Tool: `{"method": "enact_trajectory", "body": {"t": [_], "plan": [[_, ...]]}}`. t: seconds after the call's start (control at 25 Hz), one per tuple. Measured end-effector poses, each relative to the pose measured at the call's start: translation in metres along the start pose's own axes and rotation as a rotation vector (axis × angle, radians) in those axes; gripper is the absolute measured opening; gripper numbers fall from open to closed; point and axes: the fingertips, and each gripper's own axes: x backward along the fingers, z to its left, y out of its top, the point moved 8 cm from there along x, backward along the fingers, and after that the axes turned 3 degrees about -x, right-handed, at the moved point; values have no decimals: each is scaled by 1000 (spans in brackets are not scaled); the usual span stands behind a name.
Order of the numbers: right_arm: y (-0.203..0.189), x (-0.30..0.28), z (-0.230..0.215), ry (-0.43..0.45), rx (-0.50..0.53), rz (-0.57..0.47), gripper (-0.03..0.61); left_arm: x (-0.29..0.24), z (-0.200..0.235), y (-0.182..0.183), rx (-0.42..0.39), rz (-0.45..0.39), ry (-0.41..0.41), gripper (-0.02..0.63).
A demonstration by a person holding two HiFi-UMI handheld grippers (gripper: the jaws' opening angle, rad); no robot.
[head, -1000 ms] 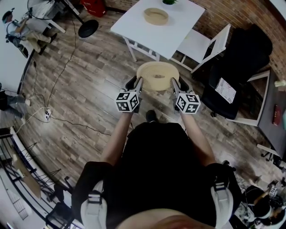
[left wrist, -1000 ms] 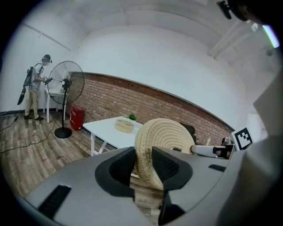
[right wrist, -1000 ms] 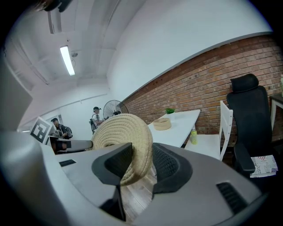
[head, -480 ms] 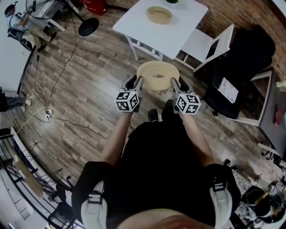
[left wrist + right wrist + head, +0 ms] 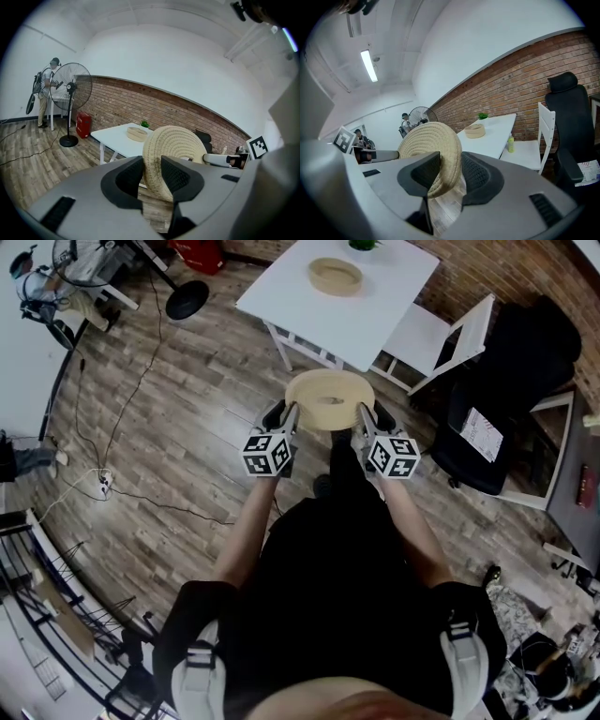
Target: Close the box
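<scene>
I held both arms extended forward, grippers angled slightly downward. My left gripper (image 5: pixel 289 416) and right gripper (image 5: pixel 366 418) each pinched an opposite rim of the woven lid (image 5: pixel 328 397), holding it level above the wooden floor (image 5: pixel 187 381). The woven box (image 5: pixel 335 276) stood on the white table (image 5: pixel 375 315) ahead, well apart.

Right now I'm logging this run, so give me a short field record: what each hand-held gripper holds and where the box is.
left hand-held gripper: shut on woven lid rim
right hand-held gripper: shut on the opposite rim
woven lid: held in the air over the wooden floor
woven box: open, on white table
task state: lid not on box yet
</scene>
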Motion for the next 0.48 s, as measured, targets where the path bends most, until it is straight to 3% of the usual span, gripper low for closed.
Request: {"method": "enact_trajectory", "body": {"t": [0.48], "plan": [[32,-61,-27,5,-15,21,141,-61,24,33,4,11,12,132]]}}
